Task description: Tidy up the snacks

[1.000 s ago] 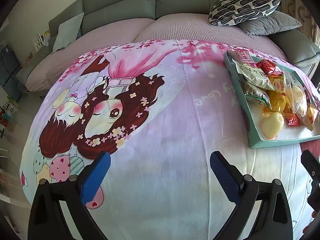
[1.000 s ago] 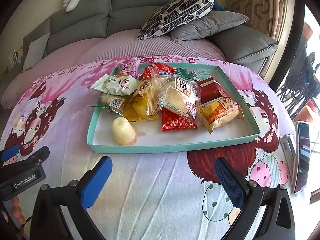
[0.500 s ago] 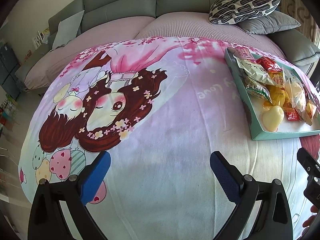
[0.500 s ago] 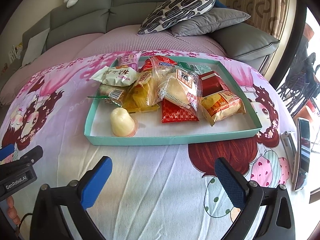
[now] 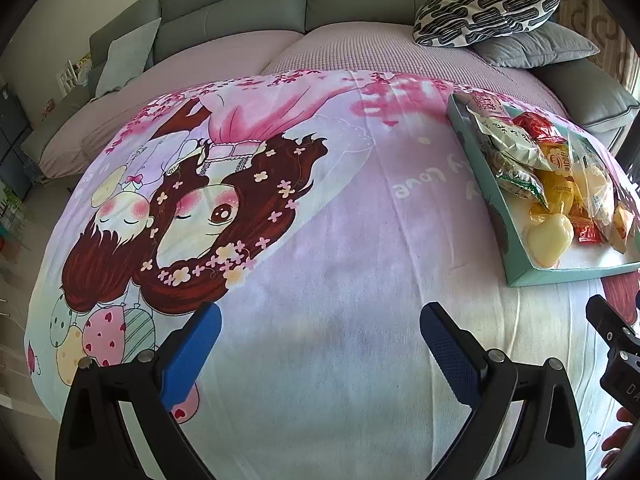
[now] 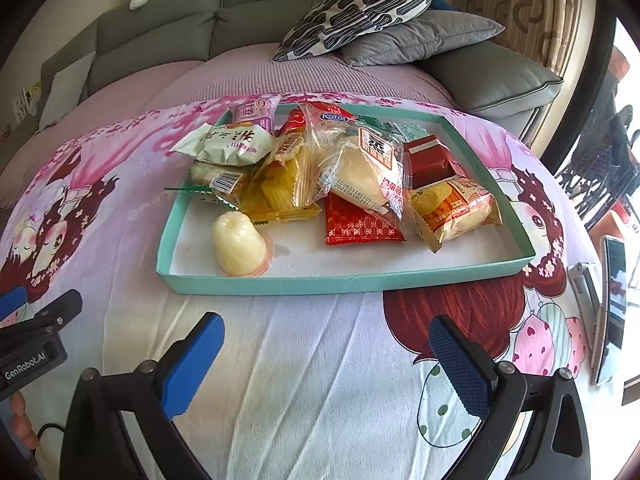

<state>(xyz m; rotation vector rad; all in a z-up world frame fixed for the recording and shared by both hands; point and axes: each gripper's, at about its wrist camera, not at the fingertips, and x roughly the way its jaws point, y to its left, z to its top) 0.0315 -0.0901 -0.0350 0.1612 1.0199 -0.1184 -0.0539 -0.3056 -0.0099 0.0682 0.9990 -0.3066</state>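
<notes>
Grey sectional sofa (image 6: 248,16) fills the background, with a black-and-white patterned cushion (image 6: 360,8) leaning on a plain grey cushion (image 6: 424,36) at its right end. Spread across the surface in front is a pink cartoon-print sheet (image 5: 320,240). On the sheet sits a shallow teal tray (image 6: 344,282), off to the right in the left wrist view and straight ahead in the right wrist view. Inside the tray the snacks (image 6: 340,176) lie heaped toward its far side, packets overlapping one another. A pale jelly cup (image 6: 240,244) stands in the near left corner, just beside the pile. The right gripper (image 6: 326,354) hovers above the sheet short of the tray's near wall, fingers spread wide and holding nothing. The left gripper (image 5: 320,340) is likewise spread apart and empty, over bare sheet well left of the tray.
</notes>
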